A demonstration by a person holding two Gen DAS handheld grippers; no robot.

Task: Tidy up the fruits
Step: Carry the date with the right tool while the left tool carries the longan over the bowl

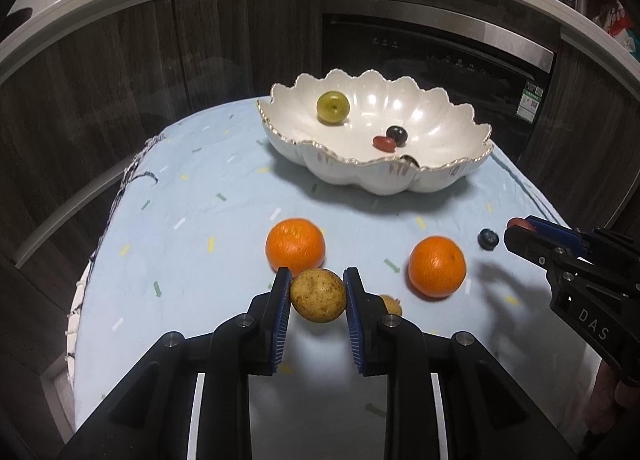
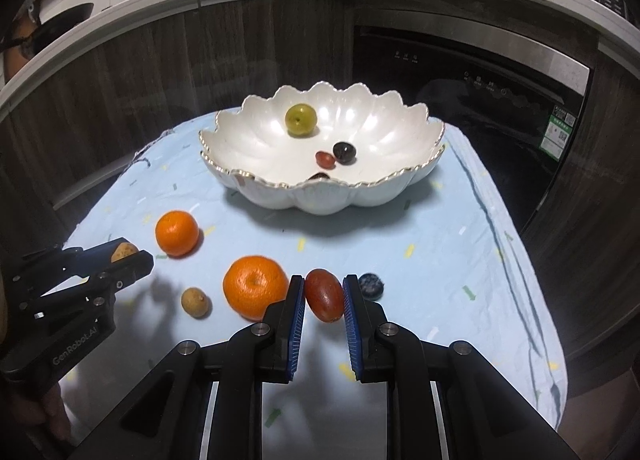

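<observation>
My left gripper (image 1: 317,280) is shut on a tan speckled round fruit (image 1: 318,295), held just above the light blue cloth. My right gripper (image 2: 323,287) is shut on a dark red oval fruit (image 2: 324,295). On the cloth lie two oranges (image 1: 295,247) (image 1: 437,266), a second small tan fruit (image 2: 195,301) and a blueberry (image 2: 371,285). The white scalloped bowl (image 1: 440,176) stands farther back and holds a green round fruit (image 1: 333,107), a dark grape (image 1: 396,134) and a small red fruit (image 1: 384,143). The left gripper (image 2: 132,254) also shows at the left of the right wrist view.
The light blue cloth (image 2: 440,260) covers a small rounded table whose edges drop off to the left and right. Dark cabinet fronts and a built-in appliance (image 2: 480,72) stand behind it. A person's hand (image 2: 44,416) holds the left gripper at the lower left.
</observation>
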